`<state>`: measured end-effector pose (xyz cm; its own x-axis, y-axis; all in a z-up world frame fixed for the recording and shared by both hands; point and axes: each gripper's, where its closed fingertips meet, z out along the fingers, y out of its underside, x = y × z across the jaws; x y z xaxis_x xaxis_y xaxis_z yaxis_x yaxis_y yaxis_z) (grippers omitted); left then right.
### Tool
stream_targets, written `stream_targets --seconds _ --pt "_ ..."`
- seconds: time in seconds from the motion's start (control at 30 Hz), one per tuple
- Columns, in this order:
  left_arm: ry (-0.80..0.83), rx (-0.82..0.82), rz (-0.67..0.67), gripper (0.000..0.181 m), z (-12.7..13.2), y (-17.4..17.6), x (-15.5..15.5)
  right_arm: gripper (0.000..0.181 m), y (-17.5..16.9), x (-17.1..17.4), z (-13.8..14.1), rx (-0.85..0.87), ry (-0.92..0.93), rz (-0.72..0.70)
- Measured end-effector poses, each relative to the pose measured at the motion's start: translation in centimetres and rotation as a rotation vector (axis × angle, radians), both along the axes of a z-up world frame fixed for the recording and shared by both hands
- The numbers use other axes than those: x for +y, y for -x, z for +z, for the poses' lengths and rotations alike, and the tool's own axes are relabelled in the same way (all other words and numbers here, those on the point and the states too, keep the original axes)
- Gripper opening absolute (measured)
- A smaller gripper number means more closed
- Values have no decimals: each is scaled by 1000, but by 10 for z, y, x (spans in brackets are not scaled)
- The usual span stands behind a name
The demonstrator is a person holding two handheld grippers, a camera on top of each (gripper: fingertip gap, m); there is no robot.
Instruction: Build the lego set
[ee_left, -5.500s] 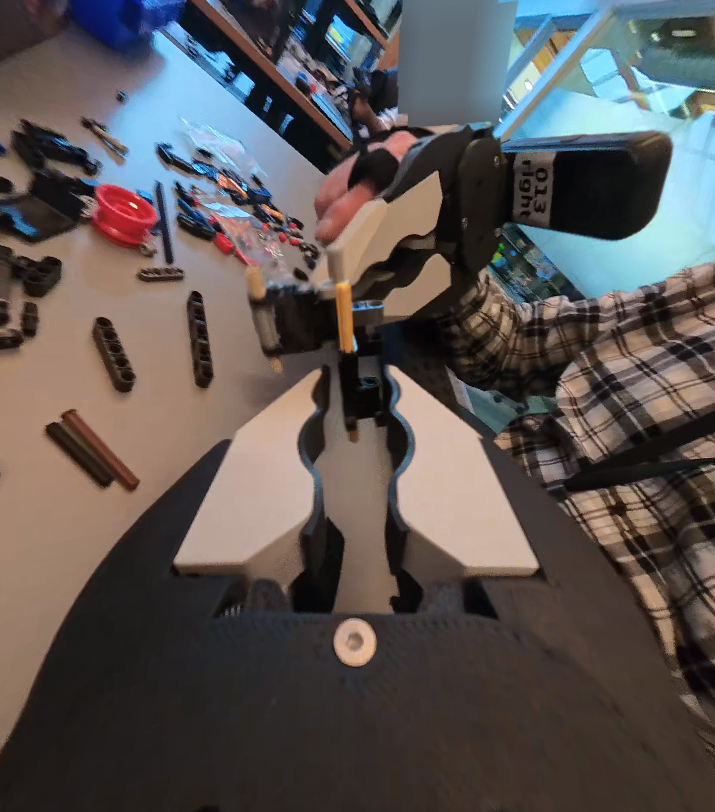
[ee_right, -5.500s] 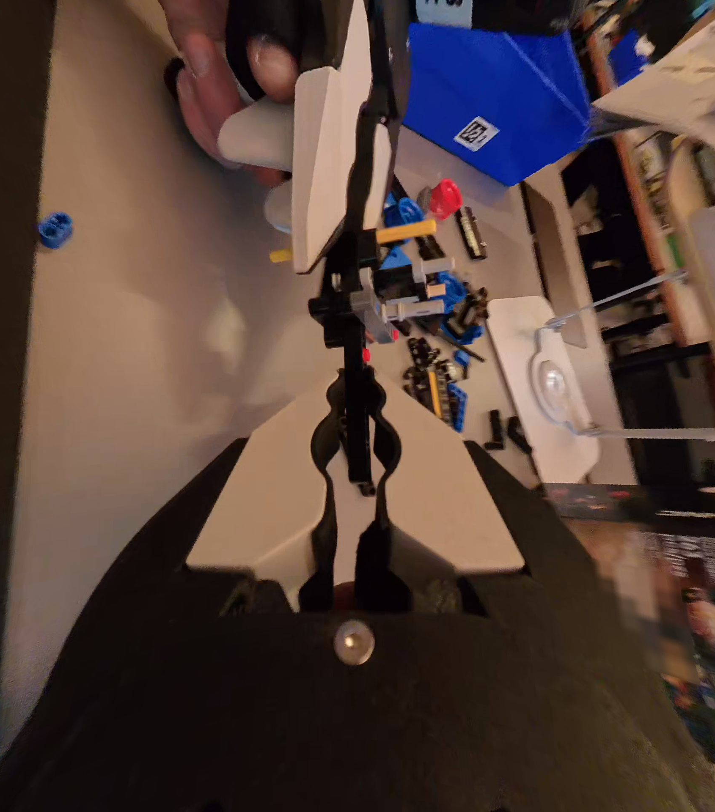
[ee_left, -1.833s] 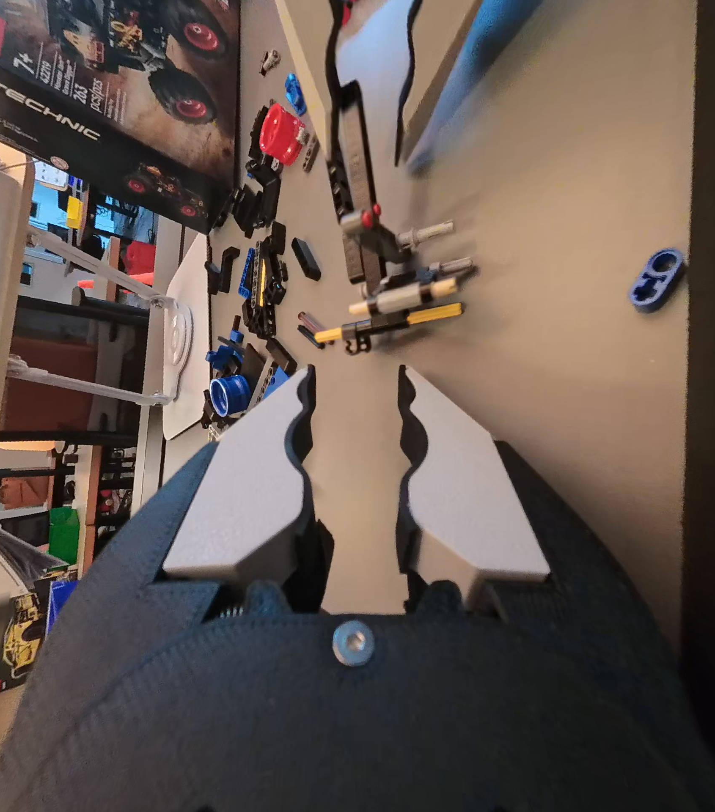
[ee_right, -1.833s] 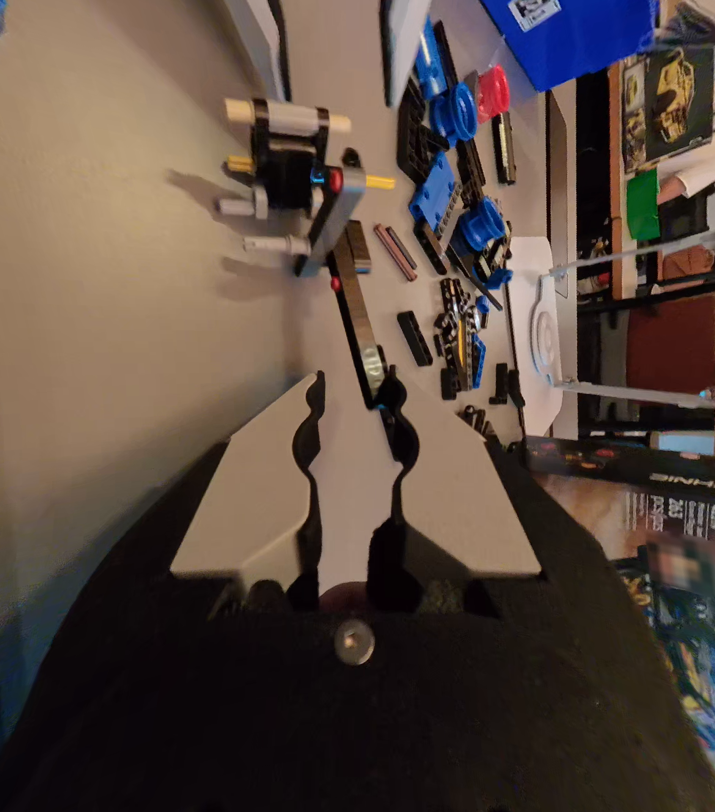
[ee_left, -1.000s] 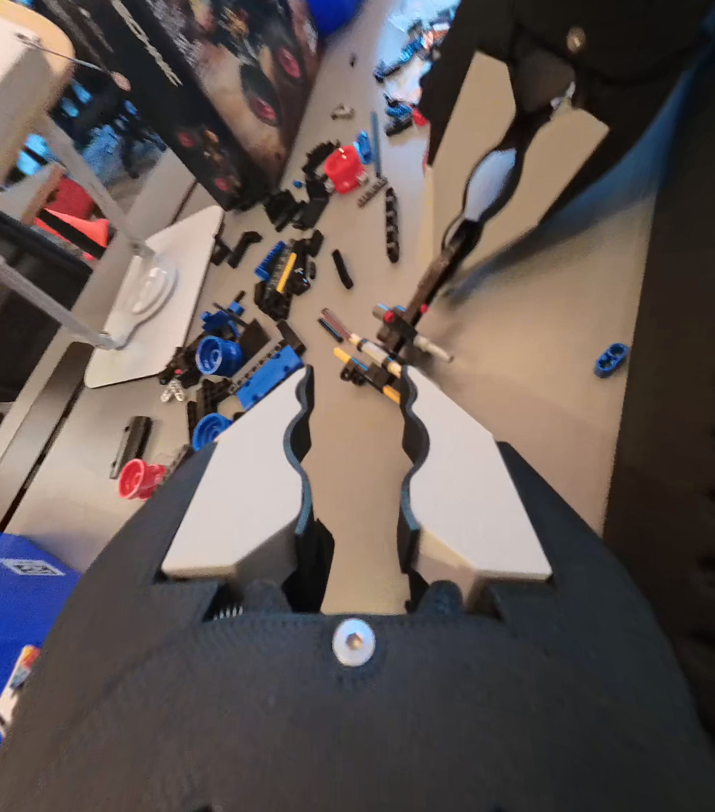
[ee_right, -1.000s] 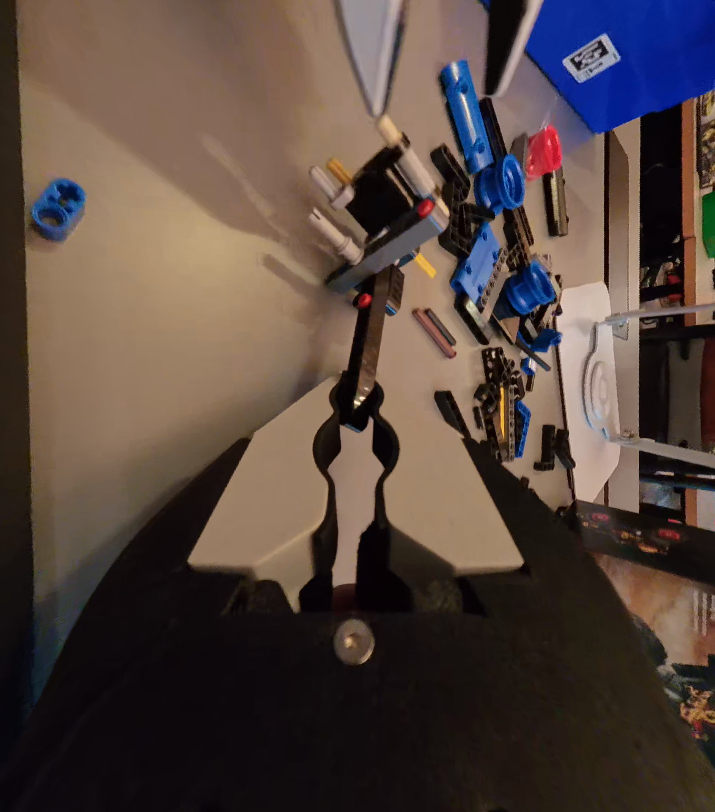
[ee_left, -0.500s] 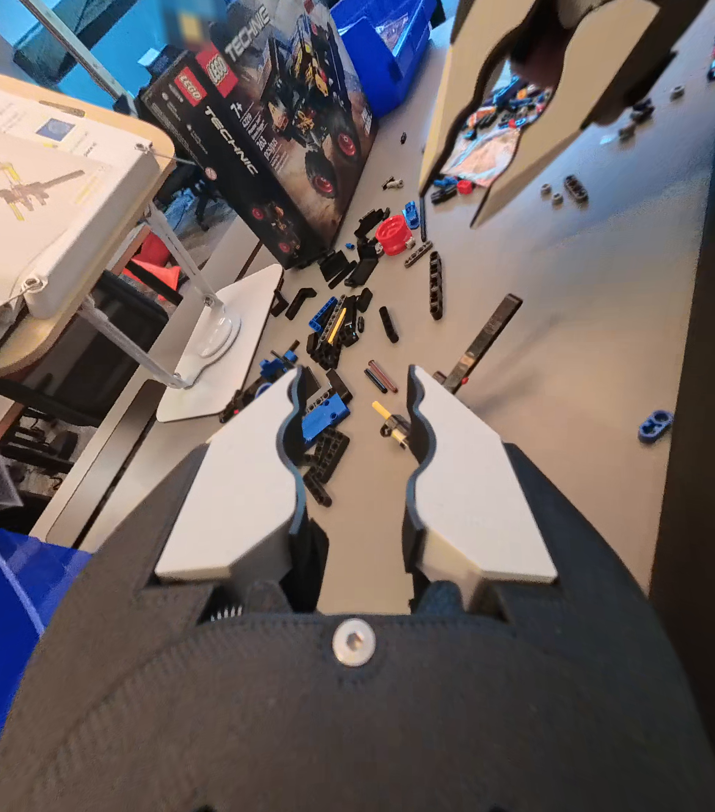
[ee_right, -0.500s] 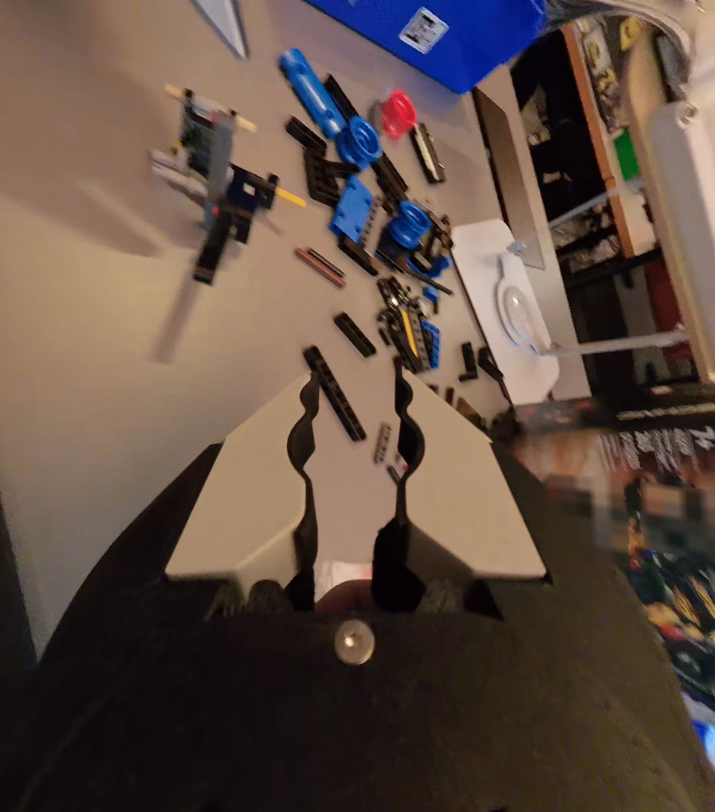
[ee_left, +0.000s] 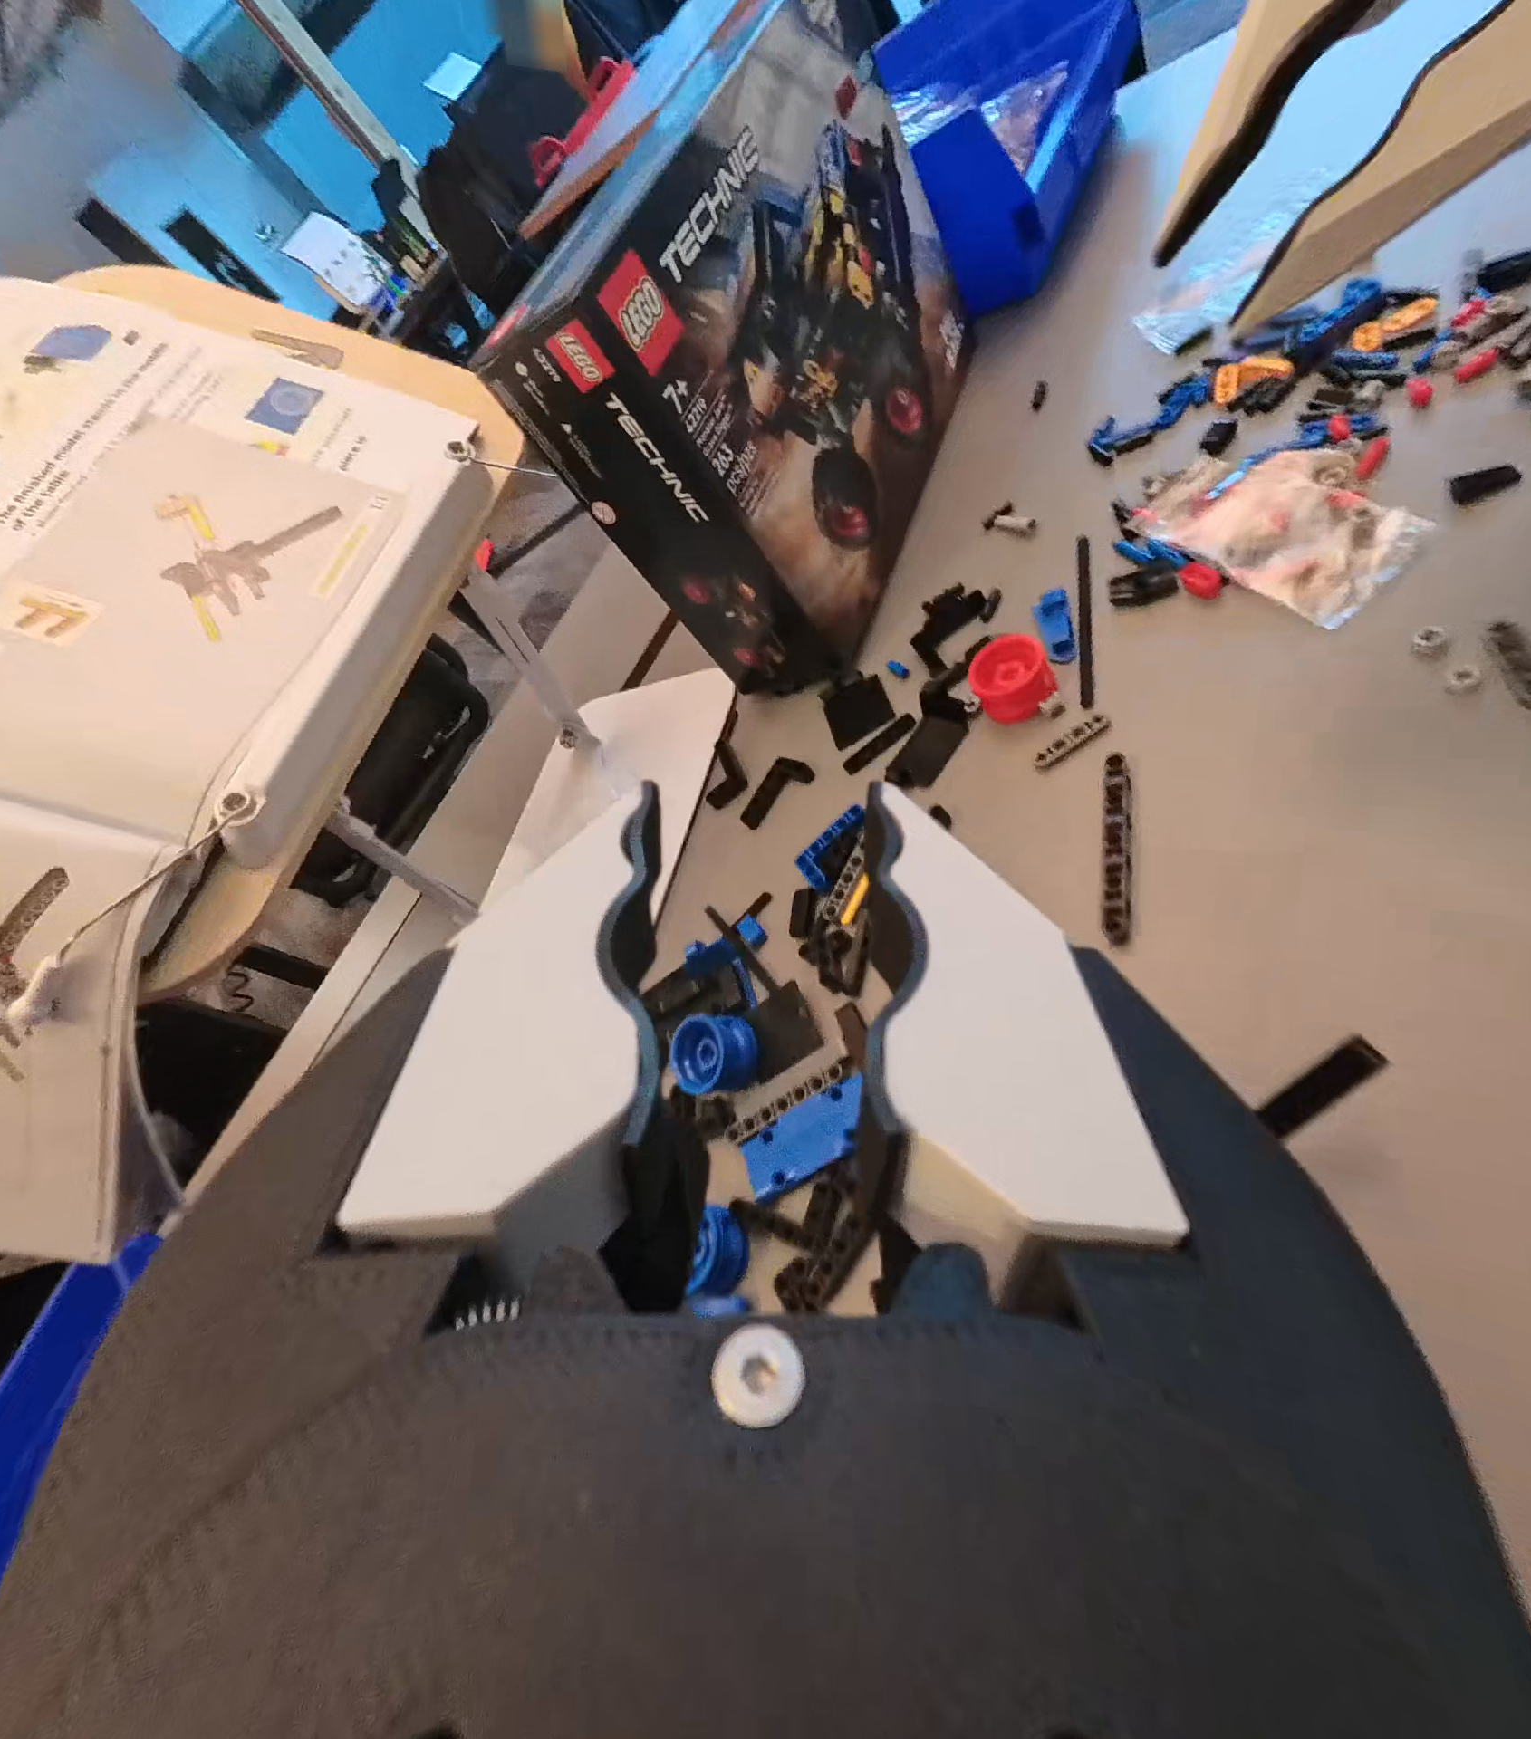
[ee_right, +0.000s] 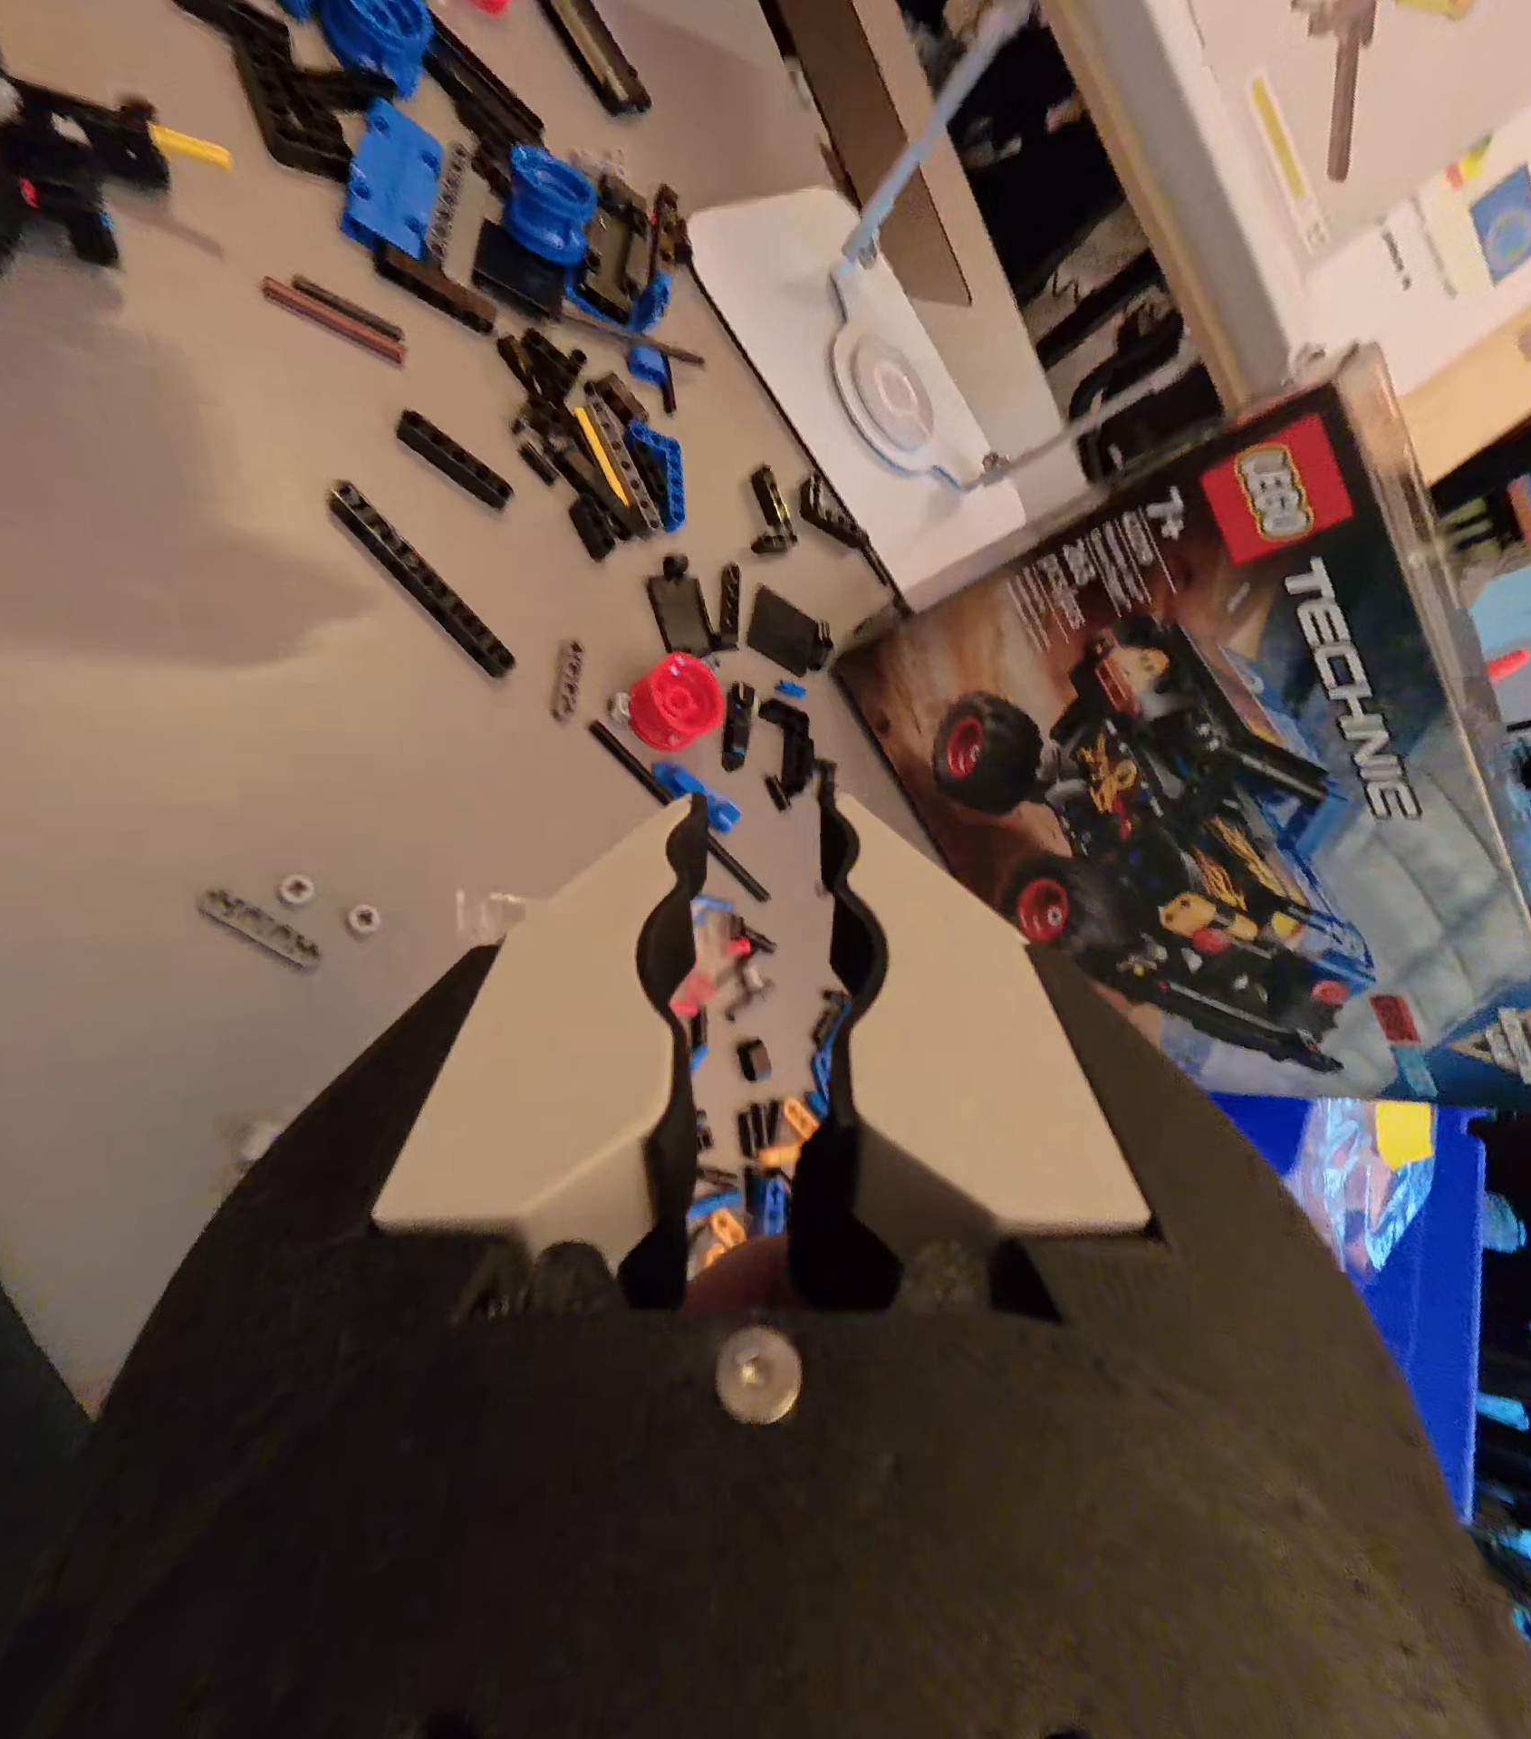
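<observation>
The partly built black assembly (ee_right: 37,188), with a yellow axle end, lies on the grey table at the top left of the right wrist view. My right gripper (ee_right: 762,809) is open and empty, above small loose parts near the Lego box (ee_right: 1213,800). My left gripper (ee_left: 760,809) is open and empty over a pile with a blue wheel hub (ee_left: 713,1049) and a blue plate (ee_left: 804,1134). The right gripper's fingers (ee_left: 1402,122) show at the top right of the left wrist view. A red wheel hub (ee_left: 1011,676) (ee_right: 675,701) lies by the box.
An instruction booklet (ee_left: 131,565) sits on a stand with a white base (ee_right: 865,376). A blue bin (ee_left: 1006,169) stands behind the box (ee_left: 743,423). A plastic bag of parts (ee_left: 1279,536) and long black beams (ee_left: 1117,847) (ee_right: 418,579) lie on the table. From the right gripper's tips to the red wheel hub (ee_right: 675,701) is close to 12 centimetres. It is also in sight in the left wrist view (ee_left: 1022,662).
Both grippers have let go of the assembly, which now lies on the table. Both have since swung away toward the box and the loose parts.
</observation>
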<state>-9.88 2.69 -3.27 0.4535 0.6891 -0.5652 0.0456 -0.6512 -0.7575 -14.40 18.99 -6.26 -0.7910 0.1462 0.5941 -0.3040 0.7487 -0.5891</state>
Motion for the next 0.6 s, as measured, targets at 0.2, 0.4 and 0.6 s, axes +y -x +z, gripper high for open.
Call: stream_targets --seconds 0.2,0.4,0.6 --pt "18 4 31 40 -27 12 -9 16 38 27 -8 -90 -59 -65" --pt "-80 77 145 37 4 19 -48 11 29 -43 -27 -206 -65 129" --pt "-89 60 187 37 -2 20 -65 5 20 -126 -62 -312 -114 272"
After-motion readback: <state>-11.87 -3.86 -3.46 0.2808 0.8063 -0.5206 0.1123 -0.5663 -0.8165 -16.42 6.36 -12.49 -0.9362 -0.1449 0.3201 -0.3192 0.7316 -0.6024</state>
